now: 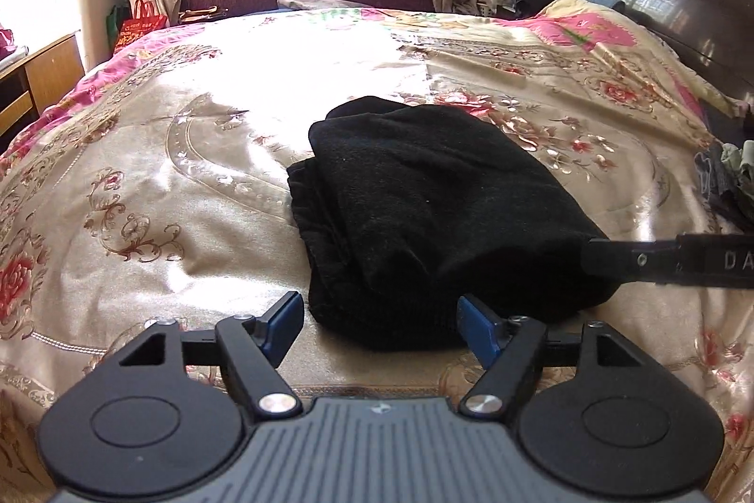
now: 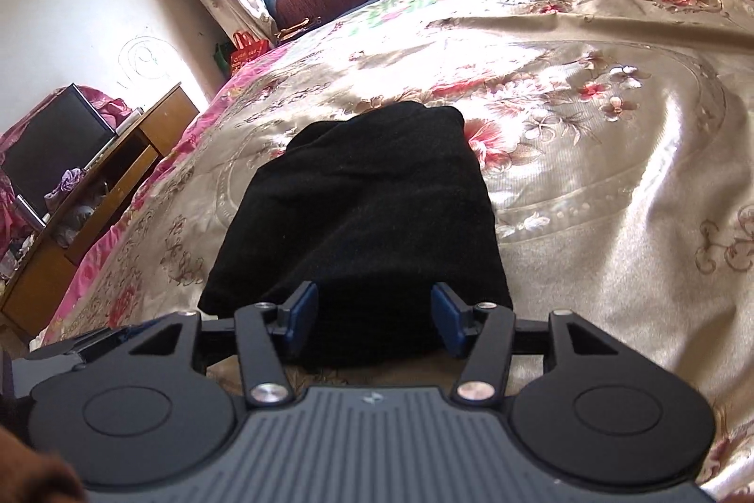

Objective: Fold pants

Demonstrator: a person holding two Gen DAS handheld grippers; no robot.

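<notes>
Lying in a thick folded bundle on the flowered bedspread (image 1: 141, 182), the black pants (image 1: 424, 210) fill the middle of the left wrist view. The left gripper (image 1: 381, 326) hovers at their near edge with its jaws spread wide and nothing pinched; the right gripper's finger (image 1: 659, 260) reaches in from the right, against the bundle's side.

From the right wrist view, the right gripper (image 2: 374, 319) sits over the near end of the pants (image 2: 363, 196), jaws apart, blue pads (image 2: 301, 314) not pressing the cloth. A wooden cabinet (image 2: 118, 182) stands left of the bed.
</notes>
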